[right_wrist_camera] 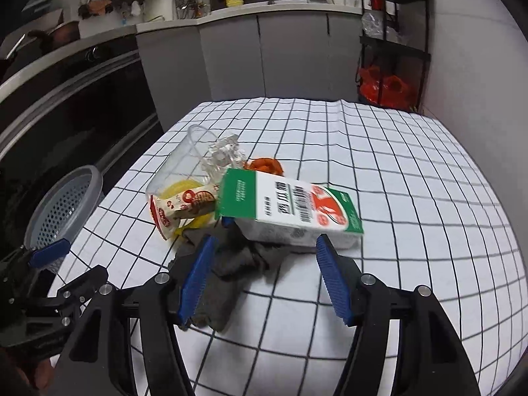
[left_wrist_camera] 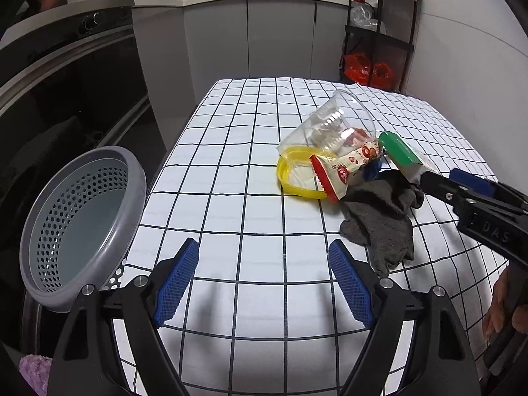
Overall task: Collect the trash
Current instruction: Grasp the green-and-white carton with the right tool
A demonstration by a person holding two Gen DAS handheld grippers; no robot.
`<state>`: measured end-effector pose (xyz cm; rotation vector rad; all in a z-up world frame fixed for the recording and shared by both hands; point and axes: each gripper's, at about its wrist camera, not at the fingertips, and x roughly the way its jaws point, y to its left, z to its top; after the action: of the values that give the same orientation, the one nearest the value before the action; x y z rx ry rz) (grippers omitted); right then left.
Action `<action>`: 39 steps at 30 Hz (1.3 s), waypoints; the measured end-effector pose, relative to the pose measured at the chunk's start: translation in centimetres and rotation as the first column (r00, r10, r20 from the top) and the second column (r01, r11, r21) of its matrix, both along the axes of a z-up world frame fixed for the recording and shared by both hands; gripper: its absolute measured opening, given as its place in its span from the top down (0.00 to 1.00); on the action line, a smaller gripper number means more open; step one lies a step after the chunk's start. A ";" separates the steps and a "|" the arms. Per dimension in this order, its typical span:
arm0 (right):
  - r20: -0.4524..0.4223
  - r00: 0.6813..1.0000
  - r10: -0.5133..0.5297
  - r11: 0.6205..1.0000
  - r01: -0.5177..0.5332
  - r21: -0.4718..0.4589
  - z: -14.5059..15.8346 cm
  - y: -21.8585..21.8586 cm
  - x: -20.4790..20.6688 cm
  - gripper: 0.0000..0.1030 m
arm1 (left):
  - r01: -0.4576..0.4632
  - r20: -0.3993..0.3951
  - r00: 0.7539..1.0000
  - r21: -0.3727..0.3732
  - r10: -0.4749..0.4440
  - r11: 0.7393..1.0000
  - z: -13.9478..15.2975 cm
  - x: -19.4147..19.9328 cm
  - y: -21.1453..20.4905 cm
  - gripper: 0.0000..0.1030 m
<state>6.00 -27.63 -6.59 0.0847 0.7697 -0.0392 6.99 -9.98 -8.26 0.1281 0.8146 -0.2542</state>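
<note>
Trash lay heaped near the middle of the counter, which was covered with a white cloth ruled in a black grid: a clear plastic cup tipped on its side, a yellow ring-shaped lid beneath it, a red-and-white snack wrapper leaning across the lid, and a dark grey rag spread toward the near edge. A green-and-white carton rested tilted on top of the rag and against the wrapper, with something orange just behind it. The right tool stood wide open, its blue pads on either side of the rag and just short of the carton's near end, touching neither the carton nor the wrapper as far as could be told. The left tool was also spread open, empty, hanging over bare cloth near the counter's near edge. A grey perforated basket sat tilted at the counter's left edge, close beside the left tool, its mouth turned toward the heap.
</note>
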 end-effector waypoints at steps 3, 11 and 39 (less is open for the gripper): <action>0.000 1.000 0.013 1.000 -0.013 -0.028 -0.1 1.0 0.9 0.41 | -0.001 -0.002 1.000 0.001 0.001 1.000 -0.1 0.2 0.0 0.23; -0.012 1.000 -0.011 0.995 0.009 -0.096 -0.7 1.9 2.8 0.41 | 0.000 -0.015 1.000 -0.003 0.000 1.000 -0.3 0.6 0.0 0.23; -0.015 0.994 -0.111 0.994 0.110 -0.022 -0.9 -2.7 0.2 0.41 | 0.037 -0.011 0.999 -0.013 -0.037 0.999 0.3 -1.0 -2.4 0.23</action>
<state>6.17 -30.37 -7.50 0.1067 0.7799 -0.1535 6.03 -12.38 -7.95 0.1298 0.8223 -0.2956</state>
